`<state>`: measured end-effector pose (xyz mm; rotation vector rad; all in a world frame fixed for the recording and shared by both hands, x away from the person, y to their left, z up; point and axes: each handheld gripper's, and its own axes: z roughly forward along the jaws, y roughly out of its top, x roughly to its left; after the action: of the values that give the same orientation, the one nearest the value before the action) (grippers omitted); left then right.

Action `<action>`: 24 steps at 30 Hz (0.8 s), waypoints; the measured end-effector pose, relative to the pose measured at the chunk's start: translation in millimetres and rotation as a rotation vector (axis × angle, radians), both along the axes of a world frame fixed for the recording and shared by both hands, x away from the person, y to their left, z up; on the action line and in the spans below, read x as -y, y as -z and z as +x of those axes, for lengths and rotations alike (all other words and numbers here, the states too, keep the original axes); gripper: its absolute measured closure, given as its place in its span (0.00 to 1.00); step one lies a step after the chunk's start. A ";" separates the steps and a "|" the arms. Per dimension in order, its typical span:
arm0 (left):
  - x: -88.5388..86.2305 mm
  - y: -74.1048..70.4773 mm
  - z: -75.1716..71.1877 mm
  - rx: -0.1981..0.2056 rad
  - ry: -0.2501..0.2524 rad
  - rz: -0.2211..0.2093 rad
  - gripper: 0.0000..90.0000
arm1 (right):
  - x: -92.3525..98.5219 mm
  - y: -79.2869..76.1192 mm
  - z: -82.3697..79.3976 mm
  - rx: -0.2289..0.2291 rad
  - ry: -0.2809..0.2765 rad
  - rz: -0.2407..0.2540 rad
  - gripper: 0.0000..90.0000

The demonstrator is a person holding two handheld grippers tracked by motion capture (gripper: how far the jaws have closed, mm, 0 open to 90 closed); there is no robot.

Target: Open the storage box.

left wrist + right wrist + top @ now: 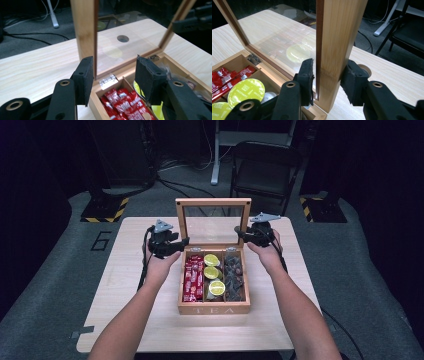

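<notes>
On the table, the box's lid stands upright; right claw clamps its frame, left claw apart.

Pale wooden tea box; red sachets, lime-green capsules.

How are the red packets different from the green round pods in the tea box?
The red packets are long, flat and crowded together in the left slot of the wooden tea box; the green pods are round and sit in a row of three in the middle slot. The packets are red with white print, while the pods have lime-green tops. Both lie inside the open box, untouched.
</notes>
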<state>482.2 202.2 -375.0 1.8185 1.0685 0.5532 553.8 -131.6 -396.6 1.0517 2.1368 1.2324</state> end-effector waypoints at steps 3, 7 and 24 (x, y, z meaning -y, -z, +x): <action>1.4 2.9 -4.3 -0.007 0.021 0.000 0.55 | -0.1 0.3 2.1 0.005 0.000 0.000 0.69; 1.4 8.0 -10.7 -0.015 0.036 0.004 0.55 | 0.1 1.6 4.7 0.002 0.005 0.015 0.68; -11.3 26.3 -38.6 -0.044 0.068 0.011 0.55 | -1.9 0.0 13.6 -0.043 0.024 0.041 0.66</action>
<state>443.6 213.6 -401.3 1.8778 1.0305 0.4810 567.4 -129.7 -396.5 1.1270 2.1332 1.2578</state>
